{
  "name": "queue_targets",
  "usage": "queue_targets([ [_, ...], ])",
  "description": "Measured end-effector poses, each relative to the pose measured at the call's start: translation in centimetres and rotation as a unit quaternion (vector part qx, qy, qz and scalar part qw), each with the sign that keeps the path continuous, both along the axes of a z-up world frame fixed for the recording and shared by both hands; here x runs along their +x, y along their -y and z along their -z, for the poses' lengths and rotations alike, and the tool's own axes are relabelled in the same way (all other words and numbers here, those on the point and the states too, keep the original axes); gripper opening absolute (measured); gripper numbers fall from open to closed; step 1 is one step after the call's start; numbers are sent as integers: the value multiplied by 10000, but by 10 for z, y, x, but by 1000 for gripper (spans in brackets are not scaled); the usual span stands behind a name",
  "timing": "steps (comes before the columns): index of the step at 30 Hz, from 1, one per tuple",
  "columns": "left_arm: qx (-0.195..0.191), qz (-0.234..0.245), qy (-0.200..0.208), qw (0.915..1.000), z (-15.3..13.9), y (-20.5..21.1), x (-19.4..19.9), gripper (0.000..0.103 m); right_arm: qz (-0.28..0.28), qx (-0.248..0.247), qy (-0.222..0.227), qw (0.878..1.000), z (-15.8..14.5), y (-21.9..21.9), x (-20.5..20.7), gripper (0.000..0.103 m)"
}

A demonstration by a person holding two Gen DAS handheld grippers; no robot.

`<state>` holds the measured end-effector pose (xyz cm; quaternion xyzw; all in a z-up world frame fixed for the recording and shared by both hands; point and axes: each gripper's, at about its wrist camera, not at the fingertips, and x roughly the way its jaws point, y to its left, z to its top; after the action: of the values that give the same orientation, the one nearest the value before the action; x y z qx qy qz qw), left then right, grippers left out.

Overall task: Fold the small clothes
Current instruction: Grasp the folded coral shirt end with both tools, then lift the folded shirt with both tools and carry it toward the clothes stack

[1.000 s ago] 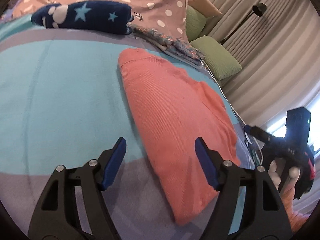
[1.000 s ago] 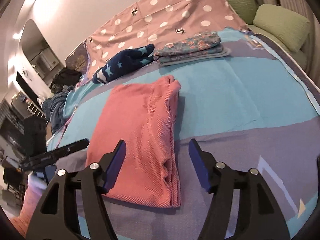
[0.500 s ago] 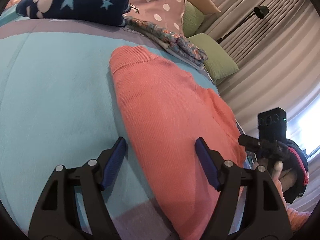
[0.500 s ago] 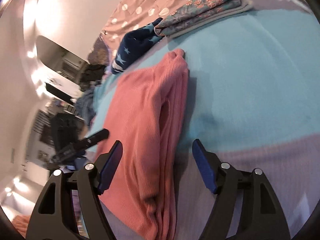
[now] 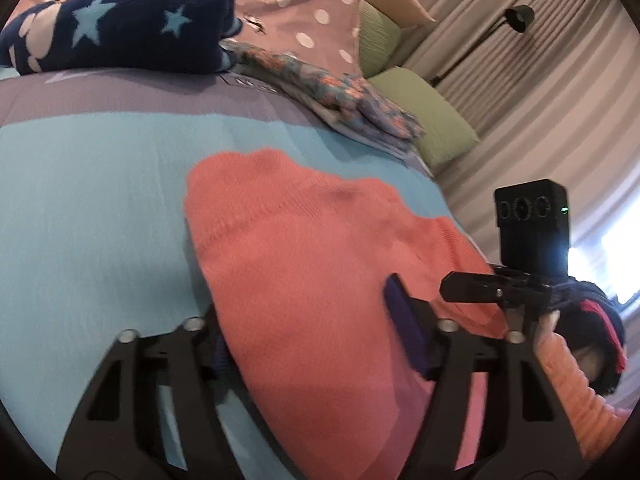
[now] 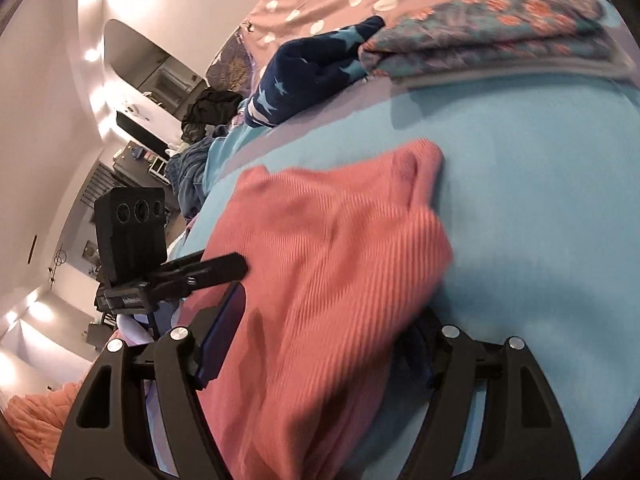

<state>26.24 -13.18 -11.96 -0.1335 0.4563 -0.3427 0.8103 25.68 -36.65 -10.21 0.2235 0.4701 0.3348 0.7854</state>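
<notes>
Plainly soft and light, the one coral top [image 5: 304, 280] lies part-folded on the bed [image 5: 88, 200]; ribbed knit, so it will sag and is best pinched through all layers at its near corners. Both claws straddle those corners. The left claw [image 5: 308, 336] is closing, cloth between its jaws, pads not visibly pressing. The right claw [image 6: 320, 340] is closing likewise. Beyond lie one navy star garment [image 5: 128, 36], one floral folded stack [image 5: 340, 96] and two green pillows [image 5: 432, 120].
</notes>
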Motion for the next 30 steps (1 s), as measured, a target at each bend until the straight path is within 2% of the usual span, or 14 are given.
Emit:
queue_targets([
  [2,5,-88,-7,10000,2,0,6,49,-28,-146,114,9998,1,-9,13,64],
  [4,-98,-152,-60,9998,6,-3,11,40,-9,-311,222,9993,2,-14,17,55],
  [7,-204,-195,-68,9996,8,-6,11,36,191,-338,222,9990,5,-6,12,40],
  [9,-59,-206,22,9998,7,-4,8,35,305,-286,162,9990,8,0,11,32],
  [14,119,-292,241,9992,-8,-1,-7,22,493,-519,343,9968,-4,-2,-1,19],
  [18,-67,-351,609,9975,-38,-7,-30,18,655,-619,766,9930,-32,-2,-27,16],
  [21,-169,-224,1035,9942,-77,-6,-54,17,756,-559,1224,9880,-68,2,-54,15],
  [24,-31,-51,1613,9869,-121,2,-85,17,856,-635,1662,9803,-105,2,-83,15],
  [30,-128,119,2240,9744,-183,21,-108,16,1236,-622,2387,9612,-163,20,-123,15],
])
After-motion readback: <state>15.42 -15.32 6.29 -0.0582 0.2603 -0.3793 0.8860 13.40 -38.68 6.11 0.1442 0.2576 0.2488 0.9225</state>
